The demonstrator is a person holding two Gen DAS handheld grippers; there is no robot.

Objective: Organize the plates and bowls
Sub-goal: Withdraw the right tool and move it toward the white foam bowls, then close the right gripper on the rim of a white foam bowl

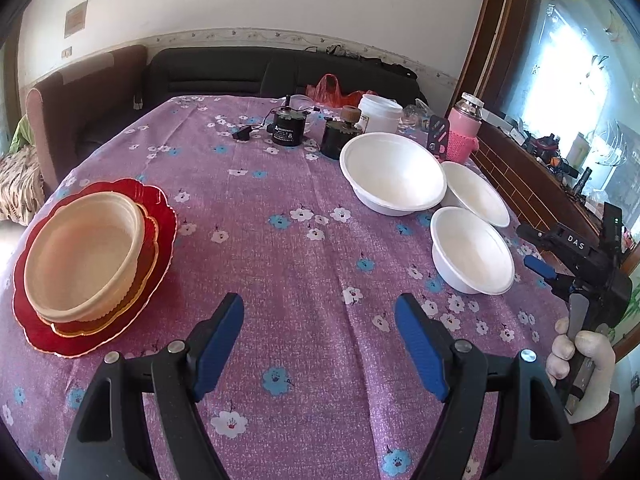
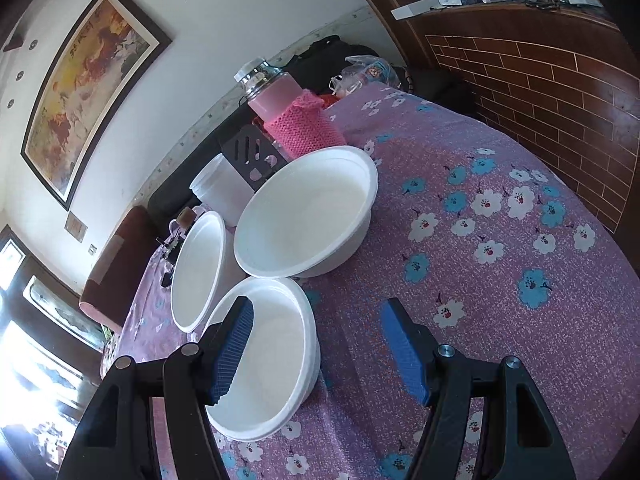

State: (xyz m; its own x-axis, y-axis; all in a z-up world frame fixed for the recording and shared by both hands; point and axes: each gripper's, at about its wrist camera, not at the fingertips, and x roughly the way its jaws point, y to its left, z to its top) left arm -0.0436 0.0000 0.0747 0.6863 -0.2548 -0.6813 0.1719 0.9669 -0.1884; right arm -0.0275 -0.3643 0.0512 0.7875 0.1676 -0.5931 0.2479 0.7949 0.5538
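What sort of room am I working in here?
Likely a home living or dining room: a table under a floral tablecloth, a dark sofa behind it, and a framed painting on the wall.

On the table (image 1: 304,248), at the left of the left wrist view, a bowl (image 1: 82,254) sits on a small plate (image 1: 136,280), and that sits on a big plate (image 1: 160,216); at the right, three bowls sit close together: the large bowl (image 1: 392,172) is farthest back, the near bowl (image 1: 472,256) is in front, and the side bowl (image 1: 478,192) is between them, more to the right; behind them stand a tub (image 1: 380,114) and a bottle (image 1: 462,130); two motors (image 1: 286,128) sit at the upper middle.
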